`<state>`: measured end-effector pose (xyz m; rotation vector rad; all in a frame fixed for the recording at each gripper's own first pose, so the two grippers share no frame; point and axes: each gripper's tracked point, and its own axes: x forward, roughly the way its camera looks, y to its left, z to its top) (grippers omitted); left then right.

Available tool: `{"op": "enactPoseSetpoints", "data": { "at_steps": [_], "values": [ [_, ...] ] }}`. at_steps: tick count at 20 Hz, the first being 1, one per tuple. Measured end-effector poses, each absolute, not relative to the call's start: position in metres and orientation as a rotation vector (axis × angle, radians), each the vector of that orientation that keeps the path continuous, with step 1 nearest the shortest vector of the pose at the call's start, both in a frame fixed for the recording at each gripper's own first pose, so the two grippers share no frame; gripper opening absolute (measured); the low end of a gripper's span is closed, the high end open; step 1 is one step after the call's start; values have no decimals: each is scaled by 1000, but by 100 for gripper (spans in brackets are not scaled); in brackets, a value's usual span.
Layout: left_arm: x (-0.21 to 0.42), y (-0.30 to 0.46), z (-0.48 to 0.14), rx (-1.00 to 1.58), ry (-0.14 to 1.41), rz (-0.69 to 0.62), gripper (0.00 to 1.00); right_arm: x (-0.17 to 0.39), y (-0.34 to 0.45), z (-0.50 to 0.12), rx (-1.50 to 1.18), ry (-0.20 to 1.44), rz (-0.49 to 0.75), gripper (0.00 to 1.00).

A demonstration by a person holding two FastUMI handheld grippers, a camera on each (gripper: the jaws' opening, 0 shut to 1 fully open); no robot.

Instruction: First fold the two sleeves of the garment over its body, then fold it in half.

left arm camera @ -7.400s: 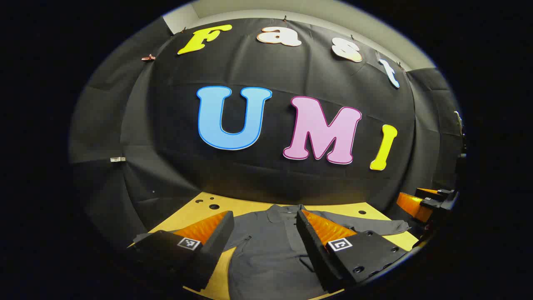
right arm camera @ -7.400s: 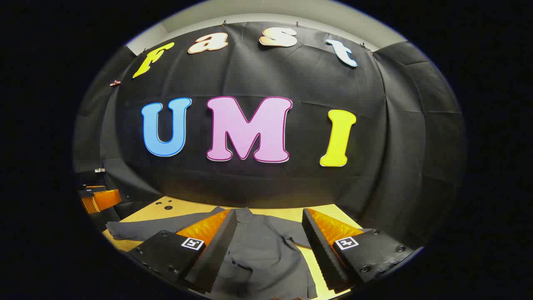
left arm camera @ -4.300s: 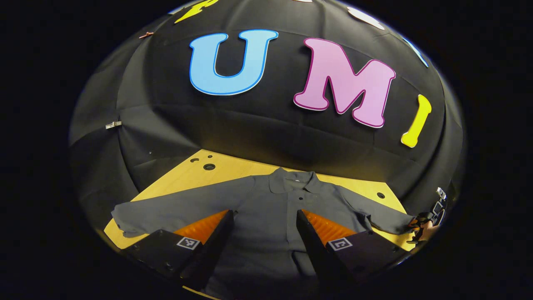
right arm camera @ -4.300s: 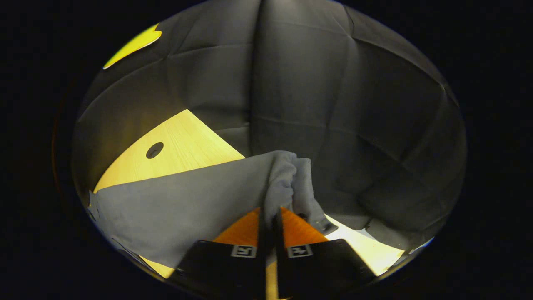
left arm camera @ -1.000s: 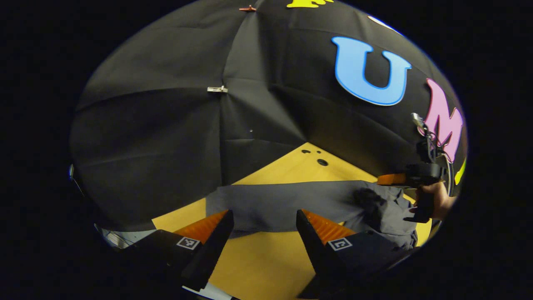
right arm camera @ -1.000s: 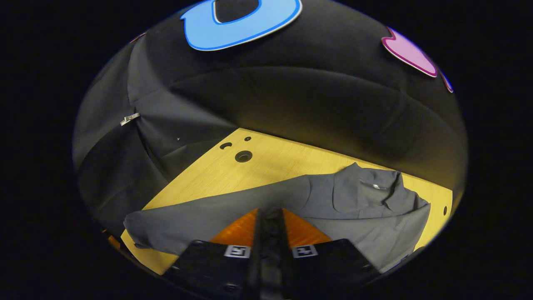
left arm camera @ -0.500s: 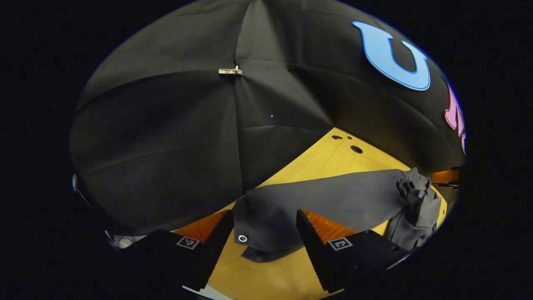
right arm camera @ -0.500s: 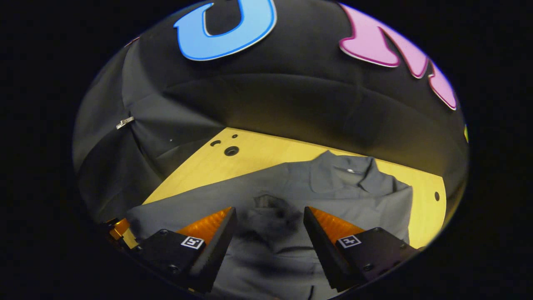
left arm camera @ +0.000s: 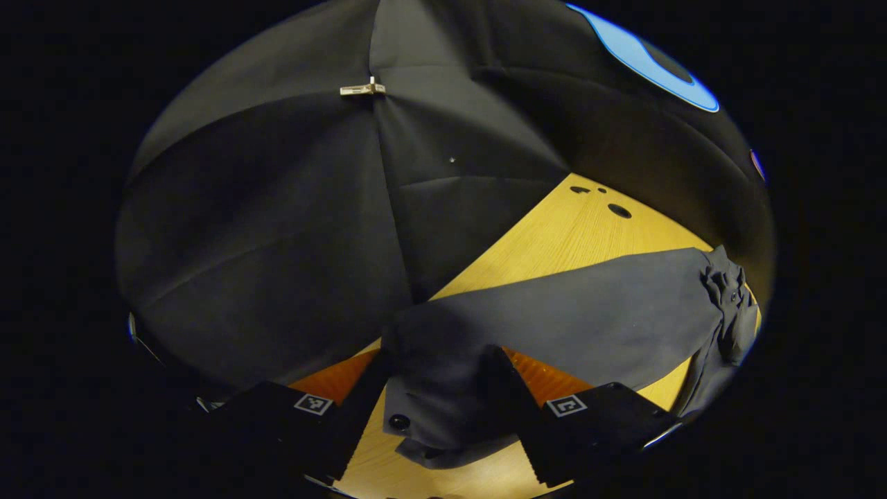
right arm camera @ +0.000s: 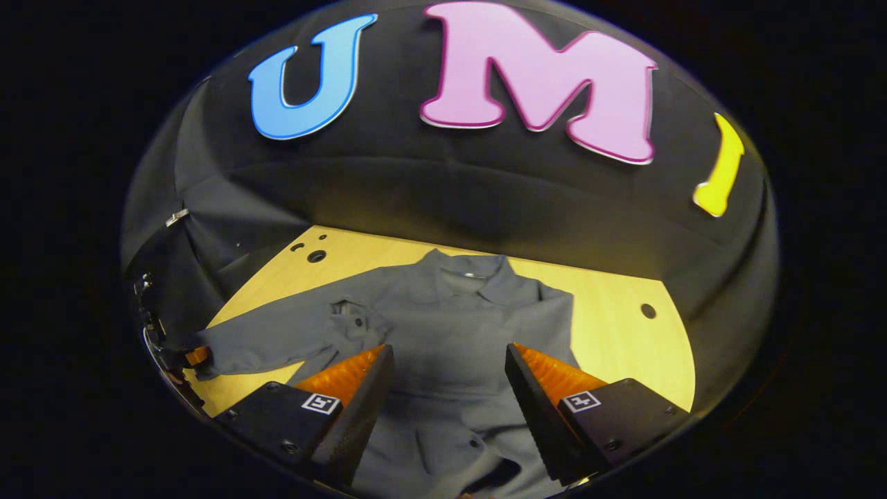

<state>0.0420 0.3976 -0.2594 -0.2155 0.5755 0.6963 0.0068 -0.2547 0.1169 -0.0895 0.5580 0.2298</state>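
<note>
A dark grey long-sleeved shirt [right arm camera: 450,333] lies collar-far on the yellow table [right arm camera: 610,312]. One sleeve is folded across the chest, its cuff [right arm camera: 353,319] crumpled near the shoulder. The other sleeve [right arm camera: 270,339] stretches flat out to the left. My right gripper [right arm camera: 449,353] hovers open over the shirt's body, holding nothing. My left gripper [left arm camera: 436,360] is open around the end of the stretched sleeve [left arm camera: 568,312]. That sleeve's buttoned cuff [left arm camera: 416,416] lies between the fingers, and cloth laps onto the right finger. In the right gripper view the left gripper [right arm camera: 192,359] sits at that sleeve's tip.
The table has round holes near its far left corner [right arm camera: 317,256] and by its right side [right arm camera: 648,310]. Black cloth walls close in behind and to the left, with a metal clip [left arm camera: 362,89] on a seam. Bare table [left arm camera: 575,229] lies beyond the stretched sleeve.
My right gripper carried one sleeve over the body, opened and let it go, then drew back. My left gripper swung to the other sleeve, whose cuff now lies between its fingers.
</note>
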Motion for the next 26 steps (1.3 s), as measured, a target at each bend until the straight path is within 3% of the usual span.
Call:
{"op": "enactPoseSetpoints", "data": {
  "at_steps": [3,6,7,9,12,13,16,17,18,26],
  "values": [
    [47,394,-267,-191,606,656,99,-18,-295,121,-68,560,167,100],
    [52,388,-262,-150,598,601,76,-42,-334,125,-51,556,94,100],
    [55,385,-262,-146,596,592,77,-48,-343,126,-38,552,71,100],
    [61,378,-263,-115,578,555,60,-62,-361,129,-4,544,26,100],
    [67,371,-264,-21,580,508,19,-78,-391,131,38,537,-31,100],
    [69,370,-263,-3,593,505,18,-82,-401,130,45,535,-47,100],
    [67,360,-262,-26,646,486,2,-91,-433,127,59,531,-98,100],
    [67,356,-258,-37,653,482,6,-95,-443,126,69,534,-111,100],
    [66,355,-251,-38,643,487,2,-95,-450,124,81,538,-122,100],
    [100,306,-170,-84,553,466,5,-98,-493,107,152,545,-169,98]
  ]
}}
